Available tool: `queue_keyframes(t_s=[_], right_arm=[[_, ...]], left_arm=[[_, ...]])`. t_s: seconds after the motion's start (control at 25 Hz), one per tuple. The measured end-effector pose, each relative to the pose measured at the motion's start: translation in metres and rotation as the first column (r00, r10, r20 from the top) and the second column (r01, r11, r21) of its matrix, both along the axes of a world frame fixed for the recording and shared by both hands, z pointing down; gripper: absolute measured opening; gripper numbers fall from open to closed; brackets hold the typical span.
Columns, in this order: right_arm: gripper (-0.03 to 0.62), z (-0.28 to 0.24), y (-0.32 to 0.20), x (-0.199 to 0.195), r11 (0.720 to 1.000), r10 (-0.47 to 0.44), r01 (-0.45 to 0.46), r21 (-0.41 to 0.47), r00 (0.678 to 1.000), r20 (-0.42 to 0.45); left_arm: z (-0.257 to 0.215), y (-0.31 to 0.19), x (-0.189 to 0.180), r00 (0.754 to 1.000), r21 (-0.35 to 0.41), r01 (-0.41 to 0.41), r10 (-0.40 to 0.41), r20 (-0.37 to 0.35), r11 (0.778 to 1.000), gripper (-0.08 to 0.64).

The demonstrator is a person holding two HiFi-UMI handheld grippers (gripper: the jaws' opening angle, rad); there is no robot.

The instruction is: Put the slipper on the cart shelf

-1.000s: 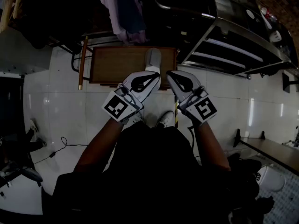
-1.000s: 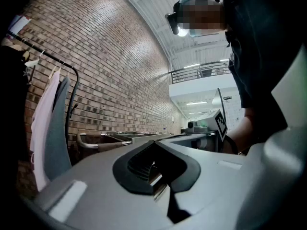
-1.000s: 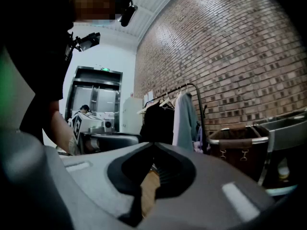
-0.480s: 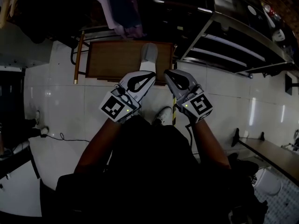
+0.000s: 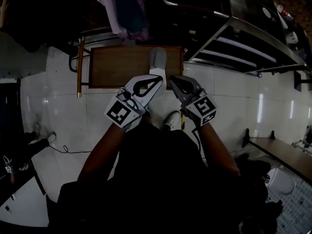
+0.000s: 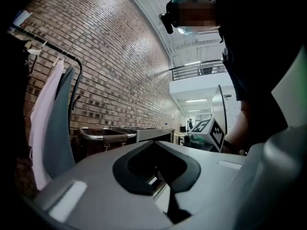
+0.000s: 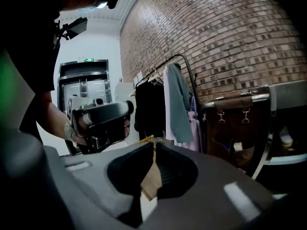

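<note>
I hold the left gripper (image 5: 157,78) and the right gripper (image 5: 173,80) side by side, both closed and empty. The grey slipper (image 5: 157,58) lies on the brown platform (image 5: 117,67) just beyond them, left of the metal cart (image 5: 234,50).

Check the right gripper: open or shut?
Shut. In the right gripper view, the right gripper has its jaws meeting at the tips, with nothing clamped between them.
</note>
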State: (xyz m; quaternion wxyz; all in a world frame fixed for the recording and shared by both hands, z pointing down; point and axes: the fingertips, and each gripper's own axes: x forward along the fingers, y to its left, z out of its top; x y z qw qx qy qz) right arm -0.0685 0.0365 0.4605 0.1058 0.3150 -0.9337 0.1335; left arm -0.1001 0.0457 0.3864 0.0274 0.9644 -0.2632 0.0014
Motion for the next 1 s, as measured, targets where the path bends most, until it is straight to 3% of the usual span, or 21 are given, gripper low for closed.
queue_keyframes(t_s=[0.36,0.52,0.64,0.72,0.8,0.84,1.0], right_arm=[[0.023,0.097,-0.021,-0.045,0.969,0.035,-0.067,-0.237,0.990,-0.137],[0.062,0.149,-0.028,-0.039,0.932,0.062,-0.126,-0.339,0.979,-0.193],[0.116,0.194,-0.030,-0.029,0.854,0.114,-0.174,-0.491,0.982,-0.149],[0.154,0.226,-0.031,-0.020,0.758,0.178,-0.188,-0.624,0.981,-0.080],[0.207,0.256,-0.032,-0.008,0.663,0.226,-0.202,-0.721,0.972,-0.065],[0.216,0.270,-0.032,-0.003,0.628,0.233,-0.206,-0.750,0.970,-0.072],[0.221,0.303,-0.028,-0.001,0.536,0.208,-0.189,-0.823,0.974,-0.088]], left_arm=[[0.026,-0.034,-0.031,0.989,-0.021,-0.145,0.145,-0.011,0.989,0.003],[0.036,-0.046,-0.038,0.987,-0.032,-0.157,0.156,-0.021,0.987,0.003],[0.044,-0.050,-0.041,0.988,-0.049,-0.157,0.156,-0.012,0.986,0.003],[0.049,-0.054,-0.039,0.988,-0.055,-0.156,0.156,-0.006,0.986,0.003],[0.054,-0.059,-0.035,0.988,-0.057,-0.153,0.154,0.003,0.987,0.003],[0.057,-0.061,-0.033,0.989,-0.059,-0.150,0.151,0.006,0.987,0.003],[0.066,-0.071,-0.023,0.990,-0.051,-0.140,0.141,0.022,0.989,0.003]])
